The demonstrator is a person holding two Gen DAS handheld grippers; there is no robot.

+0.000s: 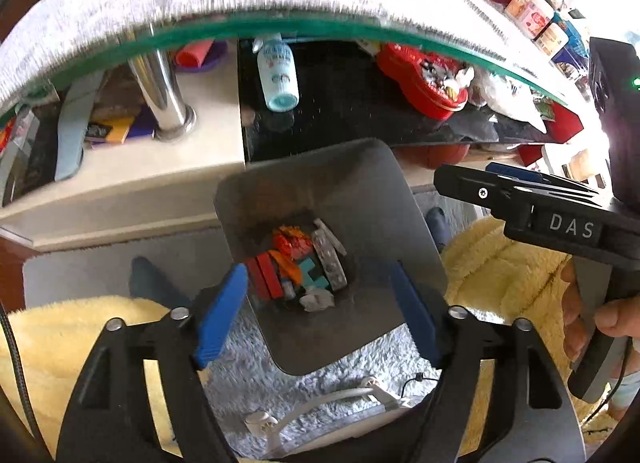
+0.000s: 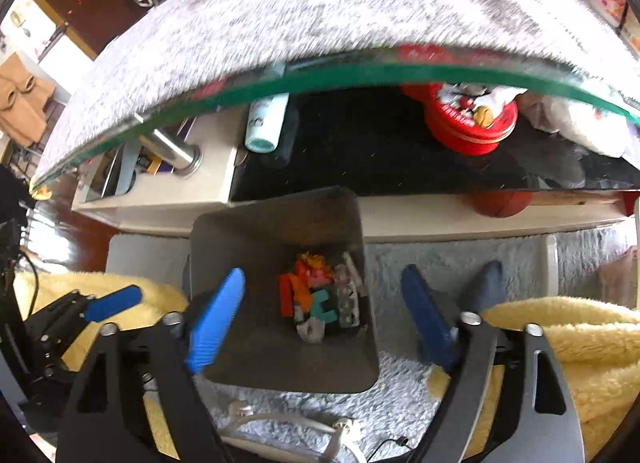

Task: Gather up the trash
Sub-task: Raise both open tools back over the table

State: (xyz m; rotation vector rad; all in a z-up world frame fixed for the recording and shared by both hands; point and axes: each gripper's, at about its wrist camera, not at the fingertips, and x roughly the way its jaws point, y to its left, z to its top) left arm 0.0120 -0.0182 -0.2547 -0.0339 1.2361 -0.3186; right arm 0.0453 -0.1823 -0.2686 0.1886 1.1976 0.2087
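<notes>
A dark grey square bin [image 1: 360, 183] stands on the grey rug below the glass table; it also shows in the right wrist view [image 2: 280, 219]. Inside lies trash [image 1: 304, 263]: red, orange, teal and grey wrappers and crumpled paper, also seen from the right wrist [image 2: 320, 295]. My left gripper [image 1: 320, 311] hovers open and empty above the bin. My right gripper [image 2: 324, 311] is open and empty over the bin's right side; it appears from the left wrist as a black tool [image 1: 520, 187] at the right, its jaw state unclear there.
A glass table edge [image 1: 320, 29] with a grey fuzzy cover [image 2: 320, 3] arches above. On the lower shelf are a white bottle [image 1: 278, 77] and a red tin [image 2: 468, 123]. Yellow fleece [image 2: 580, 343] flanks the bin. A white cable [image 2: 280, 419] lies on the rug.
</notes>
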